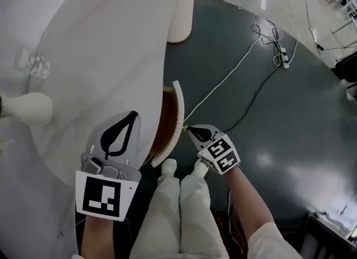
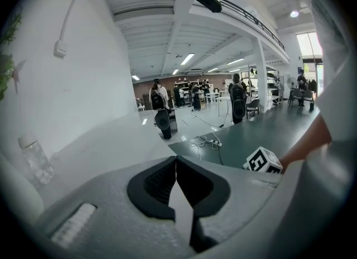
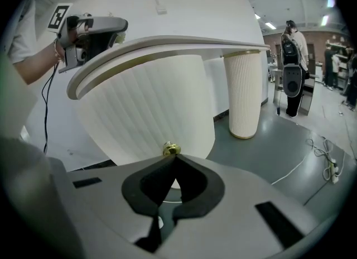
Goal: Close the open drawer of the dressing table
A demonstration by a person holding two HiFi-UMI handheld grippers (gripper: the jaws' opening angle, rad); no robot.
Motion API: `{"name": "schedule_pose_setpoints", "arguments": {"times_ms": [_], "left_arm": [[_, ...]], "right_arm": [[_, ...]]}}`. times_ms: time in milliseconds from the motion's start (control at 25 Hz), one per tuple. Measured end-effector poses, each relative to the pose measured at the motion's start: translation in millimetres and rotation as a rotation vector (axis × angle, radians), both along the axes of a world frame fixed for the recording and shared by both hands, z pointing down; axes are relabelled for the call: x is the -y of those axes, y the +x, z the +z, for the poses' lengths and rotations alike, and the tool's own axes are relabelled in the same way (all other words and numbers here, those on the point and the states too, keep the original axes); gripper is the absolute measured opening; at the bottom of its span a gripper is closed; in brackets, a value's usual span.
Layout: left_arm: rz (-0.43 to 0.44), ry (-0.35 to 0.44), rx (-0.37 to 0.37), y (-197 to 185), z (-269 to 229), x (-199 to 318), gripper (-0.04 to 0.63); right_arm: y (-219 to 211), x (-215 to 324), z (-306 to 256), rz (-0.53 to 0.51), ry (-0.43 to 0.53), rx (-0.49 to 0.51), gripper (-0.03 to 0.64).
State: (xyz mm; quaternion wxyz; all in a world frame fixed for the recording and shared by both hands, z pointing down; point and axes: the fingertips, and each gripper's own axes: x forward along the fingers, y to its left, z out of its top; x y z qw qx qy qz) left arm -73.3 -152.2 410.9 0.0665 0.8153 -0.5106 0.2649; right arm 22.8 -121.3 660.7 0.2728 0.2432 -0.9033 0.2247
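Two grippers with their jaws pressed together, and one job. The drawer [image 1: 178, 110] stands pulled out from under the curved edge of the dressing table [image 1: 111, 40] on the person's side. Its fluted white front sits clear of that edge, and the brown inside shows between them. The right gripper [image 1: 189, 130] has nothing between its jaws. Its tips are right at the small brass knob [image 3: 170, 149] on the drawer front, though I cannot tell whether they touch it or stop just short. The left gripper [image 1: 134, 114] hangs over the table top near the same edge, its jaws also closed on nothing, taking no part.

The step in hand looks to be the push itself. To do it well, I judge, the closed jaws should work as one blunt tip and press squarely along the drawer's own line of travel. A sideways lean could rack the drawer in its runners. The knob is round and small, so the tips could skid off it, and the flat of the front just beside it seems the safer spot. Slow, even pressure until the fluted front sits flush under the table's edge should do it, with the left gripper kept off that edge
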Motion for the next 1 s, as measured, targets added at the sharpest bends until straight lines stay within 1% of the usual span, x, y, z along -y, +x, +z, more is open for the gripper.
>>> {"name": "schedule_pose_setpoints", "arguments": {"times_ms": [440,640,880,1000], "left_arm": [[-0.002,0.007,0.008,-8.3,-3.4,-6.5,0.017],[0.003,0.008,0.013,-8.6,-4.0,-5.4,0.017],[0.009,0.013,0.015,-10.2,-0.4,-4.9,0.017],[0.007,0.013,0.016,-11.2,-1.3,-3.2,0.017]], "right_arm": [[-25.2,1.1,-2.9,0.008,0.005,0.06,-0.003],[-35.3,4.6,-4.5,0.003,0.02,0.082,-0.003],[-50.0,9.1,-2.3,0.007,0.06,0.115,-0.003],[-56.4,12.4,-3.7,0.016,0.059,0.128,-0.003]]}}
